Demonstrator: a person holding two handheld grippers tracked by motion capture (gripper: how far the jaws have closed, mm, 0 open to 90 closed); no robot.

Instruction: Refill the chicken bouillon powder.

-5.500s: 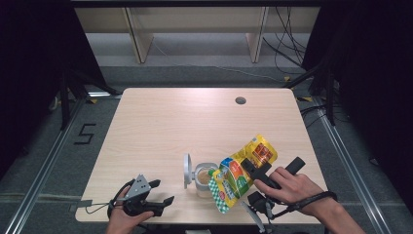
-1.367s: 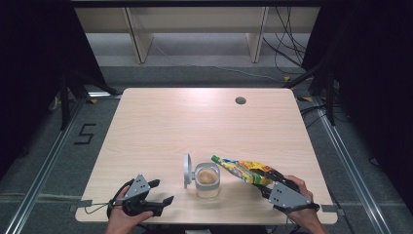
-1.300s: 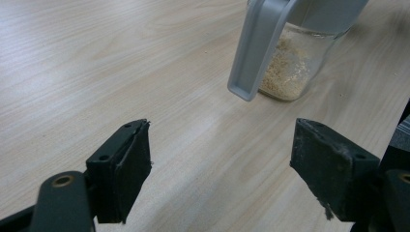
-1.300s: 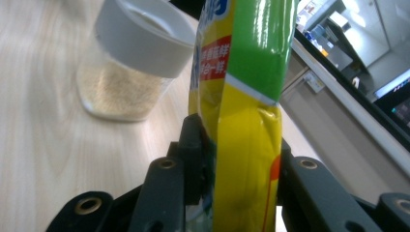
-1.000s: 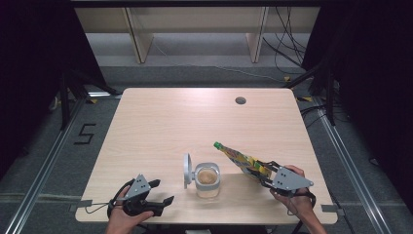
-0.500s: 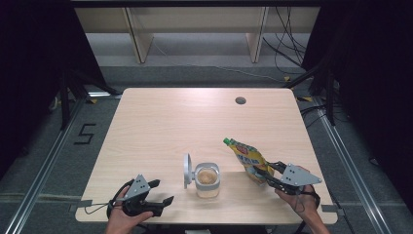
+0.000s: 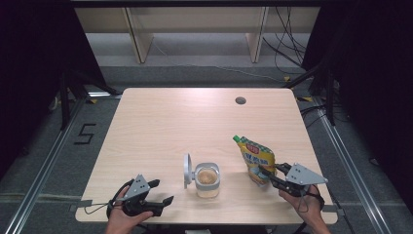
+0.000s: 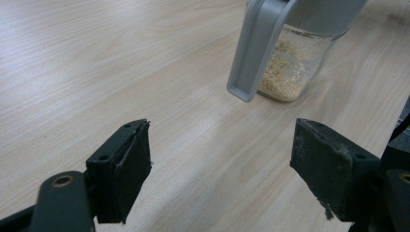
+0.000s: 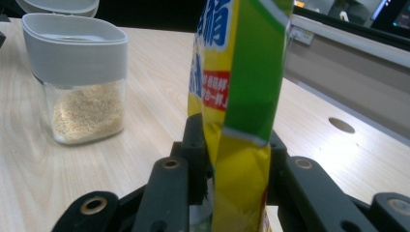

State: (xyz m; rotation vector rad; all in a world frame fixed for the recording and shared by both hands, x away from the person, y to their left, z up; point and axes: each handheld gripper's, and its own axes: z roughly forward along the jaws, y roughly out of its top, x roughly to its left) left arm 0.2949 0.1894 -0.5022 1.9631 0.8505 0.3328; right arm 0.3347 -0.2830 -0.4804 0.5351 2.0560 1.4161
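On the pale wooden bench (image 7: 170, 122), the yellow-and-green spouted refill pouch (image 7: 256, 158) stands upright at near right, its long axis vertical, pinched near its base by the right tool (image 7: 271, 176). Just left of it sits the clear square jar of beige granules (image 7: 207, 179), grey hinged lid (image 7: 187, 170) open. The left tool (image 7: 161, 192), jaws spread and empty, rests left of the jar, about as near as the right.

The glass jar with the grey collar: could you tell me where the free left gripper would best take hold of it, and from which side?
Probably across the jar's clear glass body, below the grey collar, coming from the person's near side. The open lid hangs off its left side, blocking a direct approach from the left gripper. The pouch stands to its right, apart from it.
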